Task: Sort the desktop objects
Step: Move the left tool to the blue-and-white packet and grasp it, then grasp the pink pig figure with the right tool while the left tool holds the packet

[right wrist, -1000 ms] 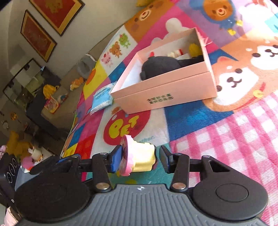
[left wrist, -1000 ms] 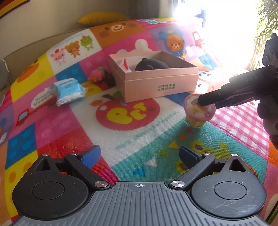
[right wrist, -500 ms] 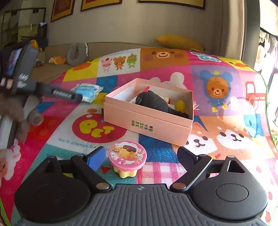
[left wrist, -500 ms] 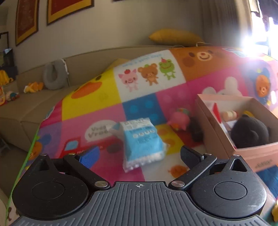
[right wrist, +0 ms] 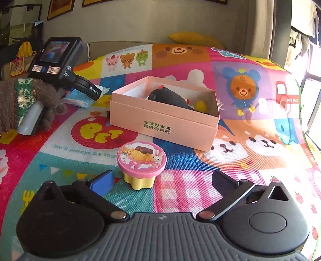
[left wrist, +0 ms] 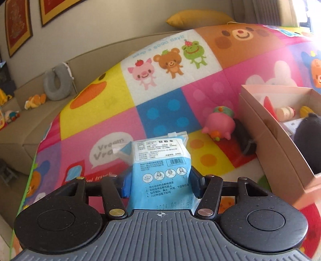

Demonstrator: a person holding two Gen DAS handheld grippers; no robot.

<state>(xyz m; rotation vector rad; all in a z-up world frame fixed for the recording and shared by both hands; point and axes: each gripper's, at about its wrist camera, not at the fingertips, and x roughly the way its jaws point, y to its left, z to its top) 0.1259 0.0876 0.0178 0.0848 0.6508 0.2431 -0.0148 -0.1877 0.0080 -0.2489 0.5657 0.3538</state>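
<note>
A blue and white packet (left wrist: 160, 170) lies on the colourful play mat (left wrist: 164, 112). My left gripper (left wrist: 160, 185) has its jaws closing on it, with both pads against the packet's sides. The right wrist view shows that left gripper (right wrist: 88, 88) in a knit-gloved hand (right wrist: 30, 96) over the packet (right wrist: 80, 99). My right gripper (right wrist: 162, 182) is opening wide. A pink-lidded yellow pudding cup (right wrist: 141, 162) stands upright on the mat just ahead of its fingers, untouched. The open pink box (right wrist: 164, 120) holds a black plush (right wrist: 168, 98) and small items.
A pink pig toy (left wrist: 219, 125) and a dark object (left wrist: 245, 140) lie beside the box's left wall (left wrist: 280, 144). Behind the mat are a beige sofa, a grey neck pillow (left wrist: 57, 82) and a yellow cushion (left wrist: 200, 17). The mat's edge falls away at the left.
My left gripper swung left from the box to the blue packet and closed around it. My right gripper let go of the pudding cup, which now stands on the mat, and opened wide.
</note>
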